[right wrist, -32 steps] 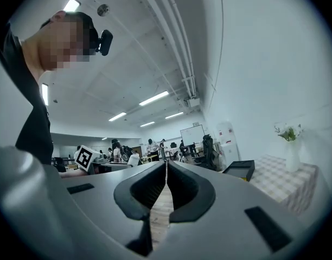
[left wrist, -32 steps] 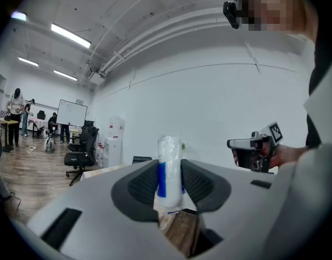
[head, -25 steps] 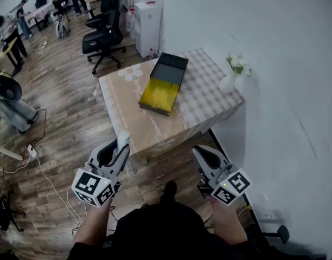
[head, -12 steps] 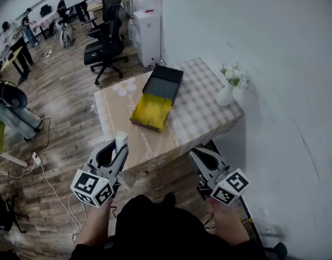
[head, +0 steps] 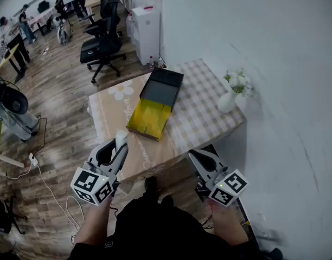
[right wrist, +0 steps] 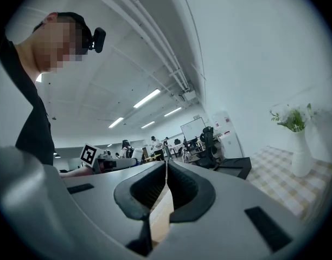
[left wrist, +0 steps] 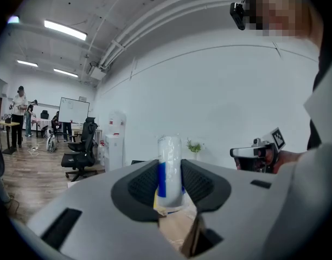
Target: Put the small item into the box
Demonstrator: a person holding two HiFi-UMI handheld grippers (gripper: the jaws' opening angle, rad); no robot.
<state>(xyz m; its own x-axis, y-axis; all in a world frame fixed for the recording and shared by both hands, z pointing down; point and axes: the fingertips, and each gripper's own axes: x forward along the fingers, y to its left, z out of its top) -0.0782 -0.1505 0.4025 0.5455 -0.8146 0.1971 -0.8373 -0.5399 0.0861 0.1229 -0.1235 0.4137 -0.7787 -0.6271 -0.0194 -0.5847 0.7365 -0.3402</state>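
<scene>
Head view: box [head: 149, 118] lies open on the tabletop [head: 204, 102], ahead of the left claw [head: 120, 145], which is nearer it than the right claw [head: 195, 156]. Left gripper view: jaws pinch the small can [left wrist: 169, 169], upright, short of the box. Right gripper view: jaws pressed together, empty.

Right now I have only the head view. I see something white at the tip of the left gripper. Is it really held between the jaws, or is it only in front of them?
Observer: It is held. In the left gripper view, the left gripper has its jaws closed on the small item, a white cylinder with a blue stripe, standing upright.
Operator: Thank you. And the other one, does it carry anything?
Observer: No. In the right gripper view, the right gripper has its jaws together, with nothing between them.
</scene>
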